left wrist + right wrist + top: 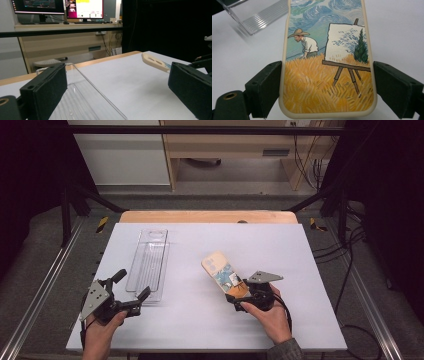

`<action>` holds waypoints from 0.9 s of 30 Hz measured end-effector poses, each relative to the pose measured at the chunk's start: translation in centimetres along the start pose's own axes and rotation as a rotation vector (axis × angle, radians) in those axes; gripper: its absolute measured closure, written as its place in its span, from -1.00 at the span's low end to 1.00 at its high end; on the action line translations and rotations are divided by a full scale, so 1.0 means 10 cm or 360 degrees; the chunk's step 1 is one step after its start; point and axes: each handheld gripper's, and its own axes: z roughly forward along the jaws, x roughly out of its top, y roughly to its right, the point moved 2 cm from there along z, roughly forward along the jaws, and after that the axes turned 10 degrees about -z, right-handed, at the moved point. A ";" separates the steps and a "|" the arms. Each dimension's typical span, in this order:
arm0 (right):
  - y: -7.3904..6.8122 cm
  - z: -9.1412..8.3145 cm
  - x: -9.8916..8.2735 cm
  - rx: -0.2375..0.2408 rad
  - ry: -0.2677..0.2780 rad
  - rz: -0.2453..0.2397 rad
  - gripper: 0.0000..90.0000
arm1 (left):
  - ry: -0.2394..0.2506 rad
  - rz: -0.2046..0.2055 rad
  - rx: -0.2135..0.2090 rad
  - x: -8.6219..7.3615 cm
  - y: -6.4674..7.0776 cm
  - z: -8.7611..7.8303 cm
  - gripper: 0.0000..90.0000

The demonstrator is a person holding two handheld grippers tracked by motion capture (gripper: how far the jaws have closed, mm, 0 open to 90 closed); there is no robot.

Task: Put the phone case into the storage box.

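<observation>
On the white table [280,240] a clear plastic tray [148,262] lies lengthwise, running away from the person. The phone case [223,275] sits right of it, raised off the table, its long axis slanting up-left, camera cutout at the far end. The right gripper [239,292] clamps its near end; the left gripper [131,290] stands wide, holding nothing.

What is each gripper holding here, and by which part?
The right gripper grips the phone case across its two long edges near the bottom end. The left gripper is open and holds nothing, beside the clear tray.
</observation>
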 end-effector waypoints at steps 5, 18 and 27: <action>0.00 -0.03 0.03 0.0011 0.0065 0.0003 -0.73 | 0.0001 -0.0001 -0.0023 0.00 0.05 0.01 -0.96; 0.00 -0.08 0.06 0.0035 0.0166 0.0041 -0.73 | -0.0019 0.0009 -0.0075 0.04 0.20 0.07 -0.96; -0.02 -0.10 0.10 0.0053 0.0181 0.0041 -0.73 | -0.0059 -0.0012 -0.0137 0.03 0.33 0.15 -0.96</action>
